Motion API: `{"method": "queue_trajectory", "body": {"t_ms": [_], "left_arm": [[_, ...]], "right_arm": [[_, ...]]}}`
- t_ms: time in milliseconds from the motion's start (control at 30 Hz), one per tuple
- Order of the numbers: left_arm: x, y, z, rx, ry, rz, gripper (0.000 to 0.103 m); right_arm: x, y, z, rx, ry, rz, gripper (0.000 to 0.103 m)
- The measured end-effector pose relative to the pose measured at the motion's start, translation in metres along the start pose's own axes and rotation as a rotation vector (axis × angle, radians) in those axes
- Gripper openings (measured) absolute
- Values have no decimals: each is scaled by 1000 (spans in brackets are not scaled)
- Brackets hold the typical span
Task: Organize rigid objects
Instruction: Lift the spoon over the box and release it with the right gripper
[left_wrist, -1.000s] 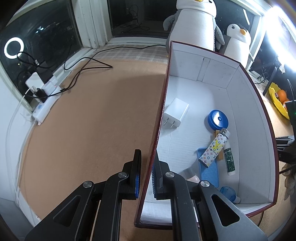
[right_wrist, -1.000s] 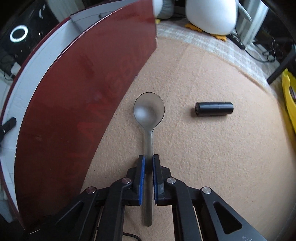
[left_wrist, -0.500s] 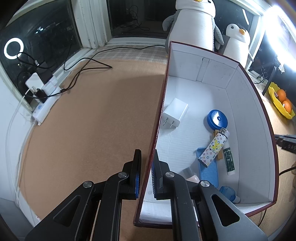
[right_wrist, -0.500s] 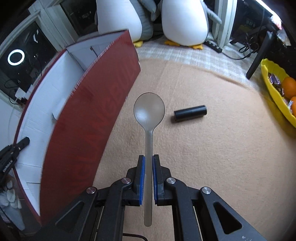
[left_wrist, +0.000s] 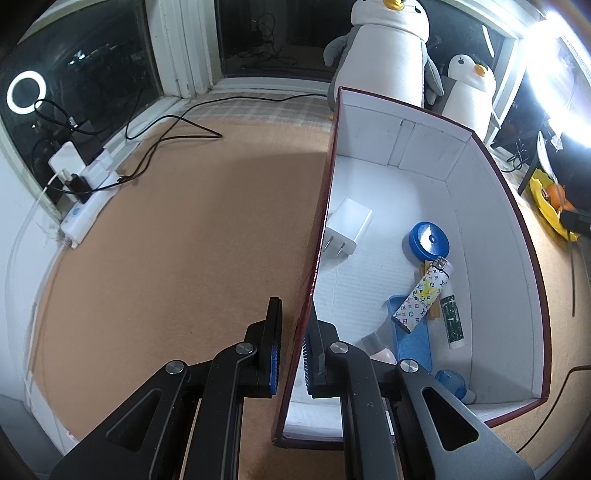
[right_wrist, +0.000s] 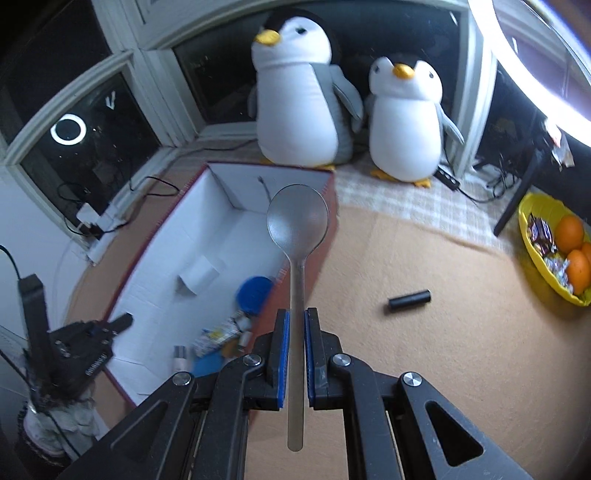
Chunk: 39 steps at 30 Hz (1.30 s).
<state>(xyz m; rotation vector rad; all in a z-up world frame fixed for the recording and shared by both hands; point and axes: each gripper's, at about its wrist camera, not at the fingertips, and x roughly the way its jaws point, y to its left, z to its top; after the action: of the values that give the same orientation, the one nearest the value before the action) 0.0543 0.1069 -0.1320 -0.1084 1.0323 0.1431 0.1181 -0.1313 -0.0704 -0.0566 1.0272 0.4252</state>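
My right gripper (right_wrist: 295, 343) is shut on the handle of a metal spoon (right_wrist: 297, 221) and holds it high in the air, bowl forward, over the right wall of the red box (right_wrist: 236, 236). My left gripper (left_wrist: 293, 339) is shut on the box's left wall (left_wrist: 321, 221), one finger inside and one outside. Inside the white-lined box lie a white charger (left_wrist: 347, 227), a blue round lid (left_wrist: 428, 240), a patterned lighter (left_wrist: 421, 295), a white tube (left_wrist: 452, 317) and a blue tray (left_wrist: 412, 338). A black cylinder (right_wrist: 409, 301) lies on the tan carpet right of the box.
Two plush penguins (right_wrist: 306, 92) stand behind the box by the window. A yellow bowl of oranges (right_wrist: 554, 247) sits at the right. A power strip with cables (left_wrist: 85, 206) lies along the left wall. Tan carpet (left_wrist: 166, 258) spreads left of the box.
My right gripper has lifted the spoon from the carpet and risen well above the box, so the box interior now shows. My left gripper has stayed clamped on the box wall.
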Motion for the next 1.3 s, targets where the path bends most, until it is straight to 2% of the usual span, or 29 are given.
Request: {"method": "queue_trajectory", "body": {"t_ms": [267, 567, 1300], "left_arm": [[-1, 2, -1, 2, -7, -22, 8], [0, 5, -1, 1, -10, -37, 8], [1, 2, -2, 4, -2, -28, 8]], "right_arm": [[-3, 44, 17, -57, -49, 30, 7], [13, 68, 22, -86, -35, 29, 7], [65, 75, 8, -77, 79, 54, 7]]}}
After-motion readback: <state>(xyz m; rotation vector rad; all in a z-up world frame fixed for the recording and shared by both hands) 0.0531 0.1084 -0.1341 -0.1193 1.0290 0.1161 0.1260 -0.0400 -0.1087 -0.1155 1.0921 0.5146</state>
